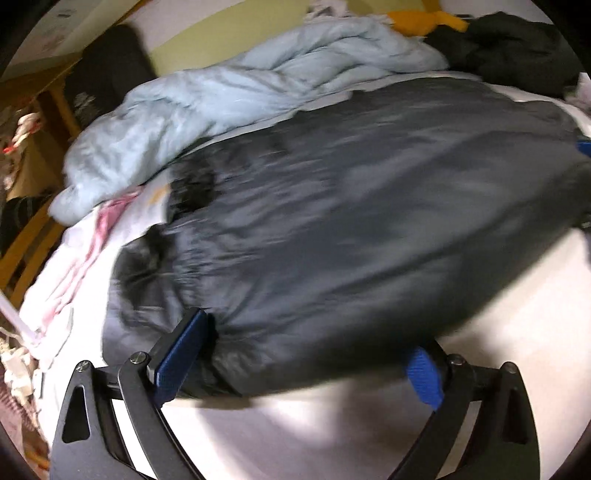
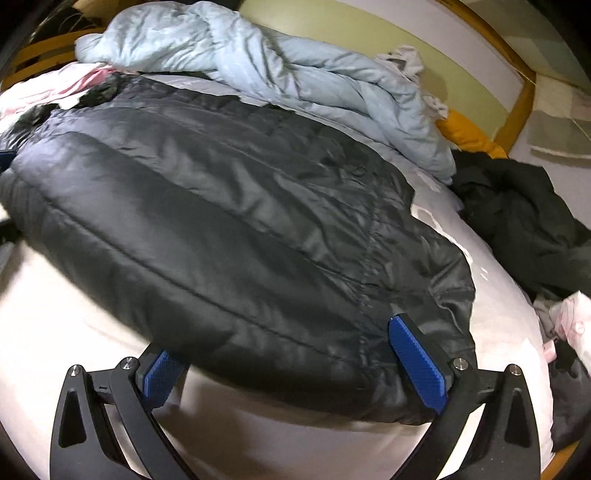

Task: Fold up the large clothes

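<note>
Dark quilted jacket [image 2: 221, 221] spread on the bed [image 2: 74, 314].
Your left tongs [image 1: 299, 362] and right tongs [image 2: 291, 362] gape wide astride its puffy hem, not pinching it.

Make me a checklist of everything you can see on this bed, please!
Surface: white bed sheet, bare at the near edge.
Job's things: dark puffy jacket spread flat across the bed.
Clutter: crumpled light blue duvet behind the jacket; black clothes heap to the right; orange cloth; pink and white cloth to the left.
Grippers: left gripper open, jaws wide, straddling the jacket's near edge; right gripper likewise wide open, with the jacket's hem between its pads.
Cables: nothing seen.
Surroundings: wooden bed frame; pale green headboard panel.
</note>
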### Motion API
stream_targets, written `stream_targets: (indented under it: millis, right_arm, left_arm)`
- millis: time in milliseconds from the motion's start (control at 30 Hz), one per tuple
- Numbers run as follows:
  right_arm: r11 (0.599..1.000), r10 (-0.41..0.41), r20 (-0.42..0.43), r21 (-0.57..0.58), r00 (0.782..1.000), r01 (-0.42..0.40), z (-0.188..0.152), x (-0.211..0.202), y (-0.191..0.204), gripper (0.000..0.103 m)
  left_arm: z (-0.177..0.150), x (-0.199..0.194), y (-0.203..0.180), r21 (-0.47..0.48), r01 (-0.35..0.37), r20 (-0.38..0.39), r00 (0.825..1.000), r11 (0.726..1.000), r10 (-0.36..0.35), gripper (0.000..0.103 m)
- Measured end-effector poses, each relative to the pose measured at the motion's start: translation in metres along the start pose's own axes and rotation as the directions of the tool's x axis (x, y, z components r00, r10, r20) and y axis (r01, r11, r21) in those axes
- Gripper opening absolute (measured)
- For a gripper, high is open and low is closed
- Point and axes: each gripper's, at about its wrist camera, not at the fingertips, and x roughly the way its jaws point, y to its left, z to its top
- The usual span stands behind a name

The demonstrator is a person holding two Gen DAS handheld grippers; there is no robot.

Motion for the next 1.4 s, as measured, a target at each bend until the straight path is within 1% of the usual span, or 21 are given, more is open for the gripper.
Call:
stream_targets:
  millis: [33, 67, 100, 133, 167, 200, 233, 267, 367, 433, 533, 667, 800, 900, 967, 1000, 1033, 1100, 1200, 1300, 1400]
  right_arm:
    - [0.999, -0.040, -0.005, 0.021, 0.999, 0.040, 0.000, 0.001, -0.005, 0.103]
    - [0.997, -0.071, -0.012, 0.039, 0.997, 0.071, 0.000, 0.002, -0.010, 0.103]
    - [0.995, -0.083, -0.016, 0.055, 0.996, 0.084, 0.000, 0.003, -0.015, 0.102]
    - [0.993, -0.079, -0.019, 0.086, 0.997, 0.080, 0.000, 0.004, -0.022, 0.086]
    - [0.992, -0.064, -0.020, 0.105, 0.998, 0.065, -0.001, 0.004, -0.026, 0.060]
    - [0.991, -0.030, -0.023, 0.131, 0.999, 0.033, -0.002, 0.004, -0.031, 0.050]
    - [0.990, -0.021, -0.019, 0.139, 1.000, 0.024, -0.002, 0.002, -0.033, 0.037]
    - [0.989, -0.011, -0.009, 0.148, 1.000, 0.012, -0.002, -0.002, -0.035, 0.029]
    - [0.988, -0.001, 0.004, 0.154, 1.000, 0.000, -0.004, -0.021, -0.036, 0.025]
    - [0.978, 0.038, 0.008, 0.203, 0.999, -0.038, -0.010, -0.035, -0.045, 0.025]
    - [0.966, 0.103, 0.011, 0.239, 0.995, -0.103, -0.027, -0.058, -0.051, 0.025]
    - [0.989, 0.065, 0.010, 0.133, 0.998, -0.066, -0.052, -0.091, -0.036, 0.025]
    - [0.993, 0.032, 0.045, 0.113, 0.998, -0.037, -0.048, -0.112, -0.035, 0.030]
    - [0.989, -0.012, 0.104, 0.145, 0.995, -0.003, -0.029, -0.119, -0.047, 0.052]
    - [0.986, -0.082, 0.148, 0.158, 0.986, 0.058, -0.014, -0.122, -0.054, 0.078]
    - [0.983, -0.115, 0.171, 0.162, 0.979, 0.087, -0.006, -0.123, -0.059, 0.082]
    - [0.980, -0.140, 0.194, 0.166, 0.971, 0.108, 0.003, -0.121, -0.064, 0.085]
    - [0.973, -0.176, 0.210, 0.185, 0.962, 0.138, 0.022, -0.109, -0.080, 0.086]
    - [0.966, -0.151, 0.199, 0.238, 0.968, 0.101, 0.044, -0.084, -0.103, 0.087]
    - [0.955, -0.111, 0.174, 0.290, 0.978, 0.057, 0.049, -0.063, -0.120, 0.088]
    - [0.930, -0.157, 0.147, 0.353, 0.977, 0.097, 0.040, -0.052, -0.137, 0.088]
  left_arm:
    - [-0.001, 0.004, 0.006, -0.011, -0.025, -0.013, 1.000, 1.000, 0.025, 0.094]
    - [-0.001, 0.008, 0.014, -0.031, -0.045, -0.030, 0.999, 0.999, 0.044, 0.082]
    - [-0.001, 0.010, 0.018, -0.048, -0.048, -0.036, 0.998, 0.998, 0.046, 0.061]
    - [-0.001, 0.009, 0.023, -0.062, -0.054, -0.039, 0.998, 0.997, 0.052, 0.050]
    - [-0.001, 0.006, 0.026, -0.072, -0.067, -0.034, 0.997, 0.995, 0.064, 0.034]
    - [0.000, 0.001, 0.028, -0.082, -0.061, -0.020, 0.998, 0.995, 0.059, 0.026]
    - [0.001, -0.007, 0.031, -0.100, -0.046, -0.001, 0.999, 0.994, 0.046, 0.023]
    - [0.002, -0.014, 0.034, -0.118, -0.035, 0.009, 0.999, 0.992, 0.037, 0.019]
    - [0.000, -0.038, 0.038, -0.133, 0.001, 0.018, 1.000, 0.991, 0.002, 0.017]
    - [-0.007, -0.051, 0.041, -0.141, 0.025, 0.012, 1.000, 0.990, -0.023, 0.017]
    - [-0.026, -0.070, 0.044, -0.138, 0.065, -0.012, 0.998, 0.988, -0.067, 0.020]
    - [-0.043, -0.095, 0.049, -0.122, 0.063, -0.002, 0.998, 0.991, -0.064, 0.034]
    - [-0.030, -0.108, 0.066, -0.164, 0.049, 0.062, 0.997, 0.985, -0.040, 0.051]
    - [-0.010, -0.108, 0.074, -0.176, 0.015, 0.102, 0.995, 0.984, 0.003, 0.060]
    - [0.004, -0.104, 0.080, -0.181, -0.002, 0.134, 0.991, 0.984, 0.027, 0.067]
    - [0.011, -0.100, 0.082, -0.180, -0.020, 0.145, 0.988, 0.984, 0.046, 0.076]
    - [0.020, -0.093, 0.087, -0.185, -0.038, 0.149, 0.987, 0.982, 0.066, 0.079]
    - [0.032, -0.081, 0.099, -0.215, -0.040, 0.158, 0.984, 0.976, 0.076, 0.089]
    - [0.046, -0.059, 0.118, -0.252, -0.057, 0.142, 0.985, 0.966, 0.095, 0.103]
    - [0.041, -0.046, 0.133, -0.294, -0.061, 0.127, 0.987, 0.954, 0.102, 0.103]
    - [0.029, -0.030, 0.149, -0.355, -0.012, 0.091, 0.995, 0.935, 0.047, 0.103]
